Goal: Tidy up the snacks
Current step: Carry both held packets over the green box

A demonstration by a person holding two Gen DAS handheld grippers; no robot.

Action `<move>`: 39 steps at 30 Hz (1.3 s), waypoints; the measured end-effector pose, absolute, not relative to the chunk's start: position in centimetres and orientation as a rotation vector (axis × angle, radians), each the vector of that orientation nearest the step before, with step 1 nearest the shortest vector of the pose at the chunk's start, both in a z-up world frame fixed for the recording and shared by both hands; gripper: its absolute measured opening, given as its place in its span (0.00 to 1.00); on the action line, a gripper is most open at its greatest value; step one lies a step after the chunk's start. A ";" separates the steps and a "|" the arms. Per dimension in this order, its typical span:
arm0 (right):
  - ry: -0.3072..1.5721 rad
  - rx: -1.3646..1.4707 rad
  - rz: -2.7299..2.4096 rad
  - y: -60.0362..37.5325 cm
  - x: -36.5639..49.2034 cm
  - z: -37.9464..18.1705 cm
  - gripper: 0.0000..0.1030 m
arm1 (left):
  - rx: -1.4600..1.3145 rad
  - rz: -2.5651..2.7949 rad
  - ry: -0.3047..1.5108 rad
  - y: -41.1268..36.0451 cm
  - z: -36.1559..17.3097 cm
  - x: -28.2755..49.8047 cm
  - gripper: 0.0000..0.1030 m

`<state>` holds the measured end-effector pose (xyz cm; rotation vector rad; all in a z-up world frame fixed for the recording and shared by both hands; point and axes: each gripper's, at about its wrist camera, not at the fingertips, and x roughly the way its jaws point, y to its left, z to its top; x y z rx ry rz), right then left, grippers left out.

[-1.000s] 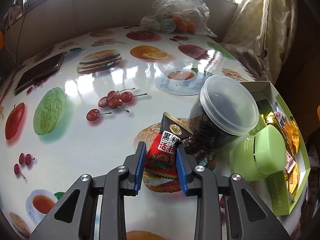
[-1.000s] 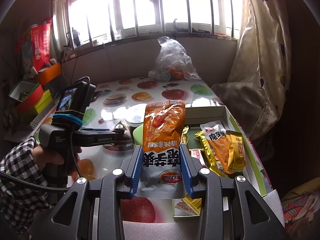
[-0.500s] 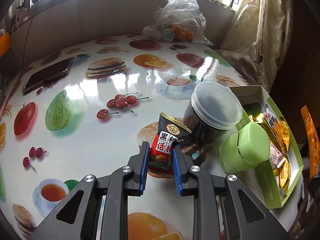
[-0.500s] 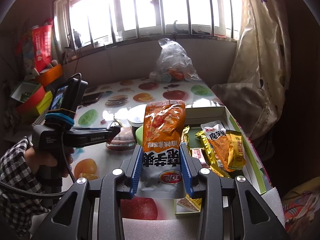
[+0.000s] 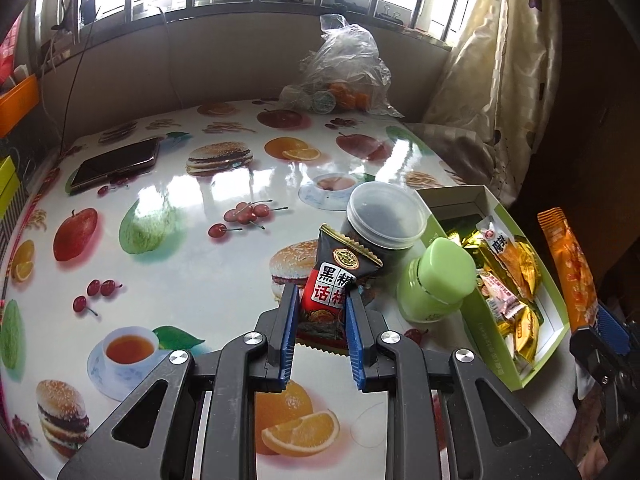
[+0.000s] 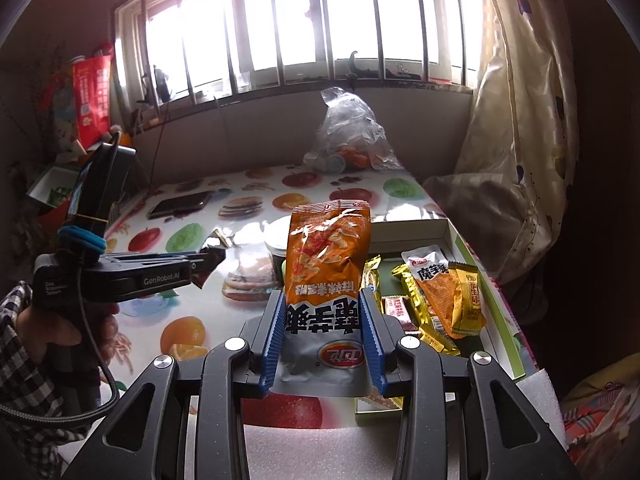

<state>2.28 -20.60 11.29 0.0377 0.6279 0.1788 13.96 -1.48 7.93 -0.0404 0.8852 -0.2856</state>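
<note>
Left wrist view: low and close over the fruit-print table (image 5: 168, 272), facing the barred window | right wrist view: higher, further back, facing the same window | shared: table, snack box (image 5: 516, 364) (image 6: 476, 252), plastic bag (image 5: 344, 68) (image 6: 348, 132), curtain

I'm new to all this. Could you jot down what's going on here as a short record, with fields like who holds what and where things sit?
left gripper: shut on black-and-red candy packet, held above the table
right gripper: shut on orange chip bag
snack box: open at table's right edge, holding wrapped snacks
beside box: green-lidded jar, dark jar with clear lid
far side: phone, plastic bag
</note>
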 end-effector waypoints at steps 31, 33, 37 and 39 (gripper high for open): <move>0.592 0.104 0.038 -28.1 0.3 12.3 0.34 | 0.015 -0.465 0.824 -10.6 12.0 10.5 0.23; 0.595 0.109 0.029 -28.9 0.4 12.1 0.34 | 0.021 -0.474 0.827 -11.3 11.9 10.5 0.23; 0.603 0.110 0.006 -30.2 0.6 11.7 0.34 | 0.029 -0.498 0.841 -12.8 11.5 10.9 0.23; 0.612 0.114 -0.002 -30.8 0.9 11.4 0.34 | 0.032 -0.504 0.847 -13.5 11.4 11.1 0.23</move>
